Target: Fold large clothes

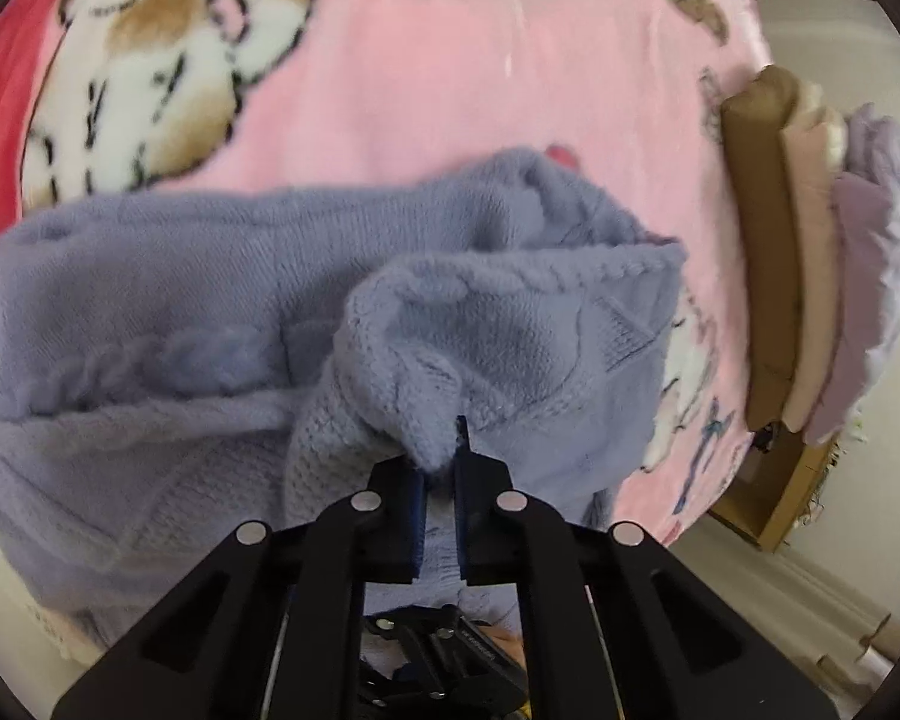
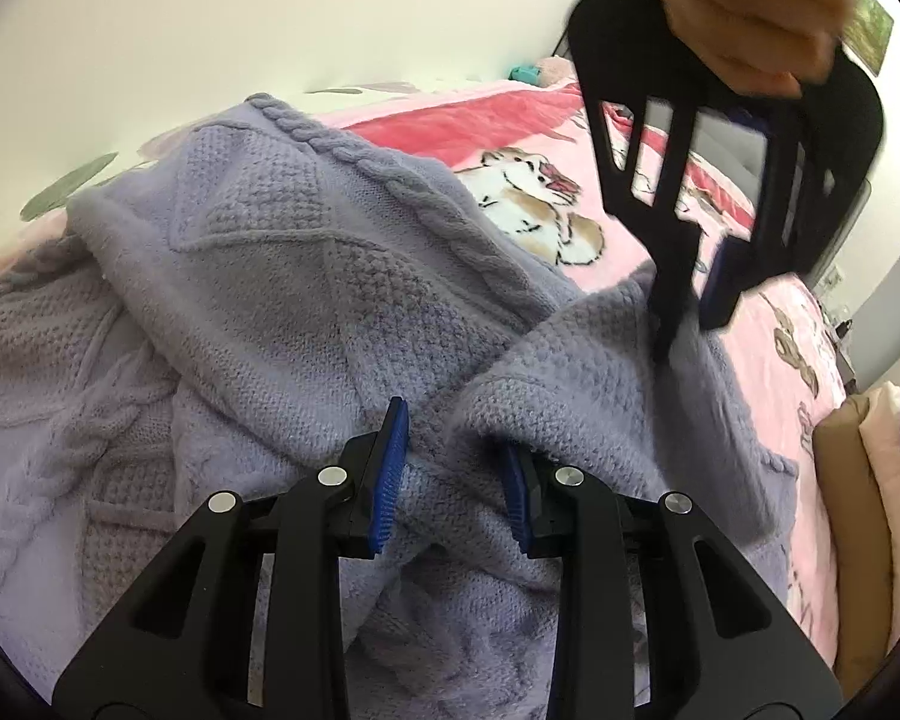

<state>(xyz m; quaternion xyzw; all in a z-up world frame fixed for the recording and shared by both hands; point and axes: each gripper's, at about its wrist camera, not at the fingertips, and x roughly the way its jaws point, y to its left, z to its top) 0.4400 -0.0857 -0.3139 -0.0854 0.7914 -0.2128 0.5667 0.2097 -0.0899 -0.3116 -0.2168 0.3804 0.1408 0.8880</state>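
Pinching folds of the lavender sweater (image 1: 168,276): left tool (image 1: 440,462) and right tool (image 2: 453,468); no legible writing.

Lavender cable-knit sweater (image 2: 306,276), pink blanket (image 1: 450,60) with white-and-tan rabbits, black tools – blue pads (image 2: 390,468)

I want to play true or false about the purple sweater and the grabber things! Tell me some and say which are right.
1. The sweater is lilac knit with cable braids. True.
2. The left gripper has its jaws wide open over nothing. False: they are pinched shut on a fold of the sweater.
3. The right gripper has sweater fabric bunched between its jaws. True.
4. The blanket under the sweater is plain green. False: it is pink with cartoon animals.
5. A stack of folded clothes sits beside the sweater. True.
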